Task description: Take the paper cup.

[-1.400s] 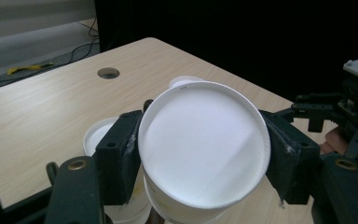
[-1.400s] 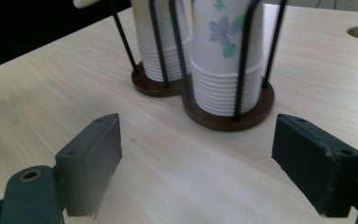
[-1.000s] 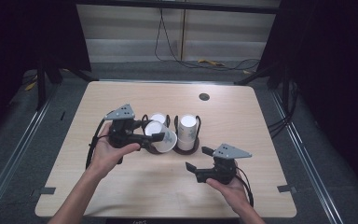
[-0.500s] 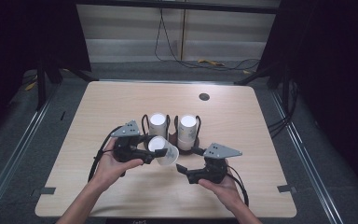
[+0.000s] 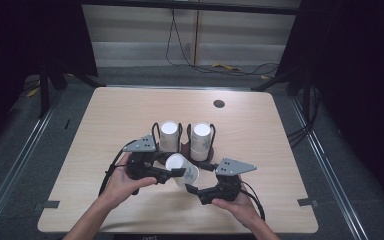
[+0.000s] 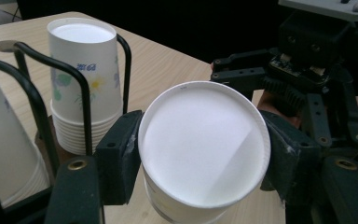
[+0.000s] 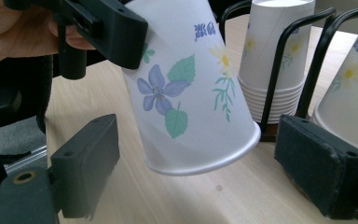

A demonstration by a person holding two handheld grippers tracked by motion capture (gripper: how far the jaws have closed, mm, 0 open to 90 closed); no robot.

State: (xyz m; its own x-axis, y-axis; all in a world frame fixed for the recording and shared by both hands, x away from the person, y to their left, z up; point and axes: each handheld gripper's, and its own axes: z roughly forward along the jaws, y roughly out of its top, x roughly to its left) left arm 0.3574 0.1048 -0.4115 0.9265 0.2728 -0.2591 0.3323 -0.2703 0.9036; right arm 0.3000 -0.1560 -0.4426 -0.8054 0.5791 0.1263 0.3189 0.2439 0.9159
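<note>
You hold one paper cup (image 5: 182,170) between the two grippers, above the table (image 5: 105,120).

Your left gripper (image 5: 172,173) is clamped on the cup near its closed base, both pads pressed against its wall, and the cup hangs tilted with its rim toward your right gripper (image 5: 192,190). That gripper's jaws have just been opening and stand wide, one on either side of the rim, neither pad touching it. Just behind, two stacks of upturned cups (image 5: 200,140) sit in a black wire rack (image 5: 156,131).
</note>
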